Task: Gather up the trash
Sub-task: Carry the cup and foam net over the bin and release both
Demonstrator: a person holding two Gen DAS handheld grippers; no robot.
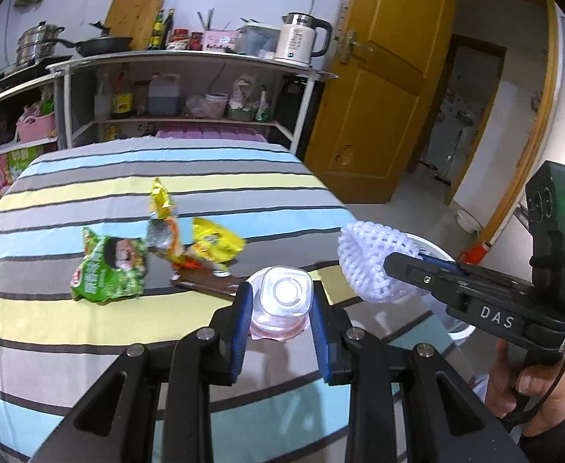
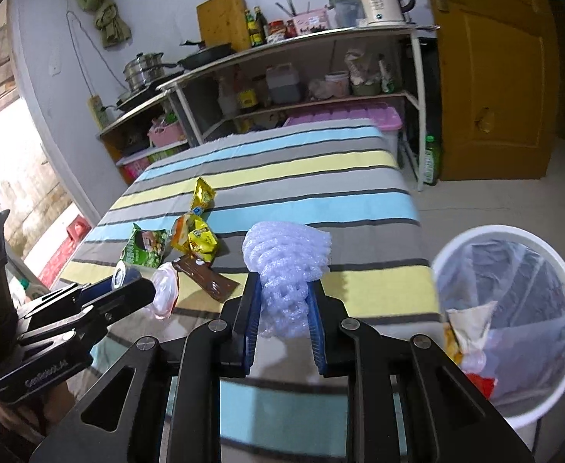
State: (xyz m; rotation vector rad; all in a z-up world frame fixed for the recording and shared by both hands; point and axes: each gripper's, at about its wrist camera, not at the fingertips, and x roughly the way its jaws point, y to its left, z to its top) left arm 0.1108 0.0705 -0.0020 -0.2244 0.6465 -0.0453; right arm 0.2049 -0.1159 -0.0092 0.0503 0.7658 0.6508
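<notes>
Right gripper (image 1: 388,260), marked "DAS", clenches foam net (image 2: 282,270); left gripper (image 1: 280,301) clenches plastic bottle (image 1: 282,297)

A white wall (image 2: 159,7) stands behind long shelves (image 1: 189,58) full of pots. A yellow door (image 1: 378,77) is open. Bright light, maybe a window (image 2: 8,162).

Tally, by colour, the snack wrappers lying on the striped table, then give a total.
Green wrapper: 1
Yellow wrappers: 2
Orange and silver wrapper: 1
Brown wrapper: 1
Total: 5
</notes>
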